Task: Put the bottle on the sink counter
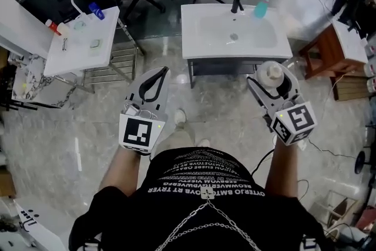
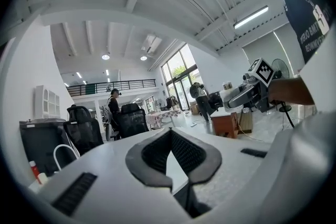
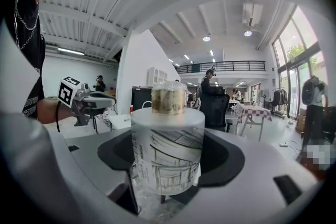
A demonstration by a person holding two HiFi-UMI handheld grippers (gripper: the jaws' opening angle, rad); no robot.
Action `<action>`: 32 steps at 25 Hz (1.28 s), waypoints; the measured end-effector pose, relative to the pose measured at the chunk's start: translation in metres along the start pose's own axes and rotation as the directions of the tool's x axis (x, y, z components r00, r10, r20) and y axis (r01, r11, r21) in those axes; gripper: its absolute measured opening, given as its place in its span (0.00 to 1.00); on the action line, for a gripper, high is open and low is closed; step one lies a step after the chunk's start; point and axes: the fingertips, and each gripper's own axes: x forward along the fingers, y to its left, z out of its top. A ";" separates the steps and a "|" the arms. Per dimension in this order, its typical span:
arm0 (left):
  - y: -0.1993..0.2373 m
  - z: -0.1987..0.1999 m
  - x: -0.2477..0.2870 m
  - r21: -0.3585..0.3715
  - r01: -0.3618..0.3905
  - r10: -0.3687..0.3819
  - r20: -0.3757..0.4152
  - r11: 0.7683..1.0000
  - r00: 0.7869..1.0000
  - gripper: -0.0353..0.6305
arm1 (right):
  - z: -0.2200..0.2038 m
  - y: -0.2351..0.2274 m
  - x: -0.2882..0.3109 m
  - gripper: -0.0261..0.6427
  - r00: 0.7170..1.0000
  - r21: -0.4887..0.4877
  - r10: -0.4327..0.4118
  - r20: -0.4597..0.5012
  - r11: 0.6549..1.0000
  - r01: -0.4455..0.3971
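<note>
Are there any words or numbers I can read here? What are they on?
No text here reads clearly.
On the shirt: rows of white letters, upside down in the head view, too blurred to read.
On the bottle: tiny print beside a drawing of a building, too small to read.
On the cubes: black-and-white square patterns, no words.

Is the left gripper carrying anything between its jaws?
No, the left gripper shows only its own padded jaws, their tips meeting, with nothing between them.

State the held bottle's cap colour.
The cap is golden; right gripper view shows it best.
</note>
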 end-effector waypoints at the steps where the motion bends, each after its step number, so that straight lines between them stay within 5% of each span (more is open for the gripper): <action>1: 0.003 -0.001 0.006 -0.004 0.005 -0.005 0.002 1.000 1.000 0.06 | 0.000 -0.002 0.004 0.54 1.000 -0.001 -0.002 -0.006 1.000 0.002; 19: 0.136 -0.039 0.113 -0.013 0.071 -0.071 0.030 0.997 0.997 0.06 | 0.021 -0.030 0.162 0.54 0.998 0.010 -0.058 -0.037 0.998 0.059; 32: 0.212 -0.070 0.149 -0.030 0.139 -0.137 0.052 0.990 0.989 0.06 | 0.021 -0.010 0.275 0.54 0.997 0.026 -0.056 -0.058 0.998 0.058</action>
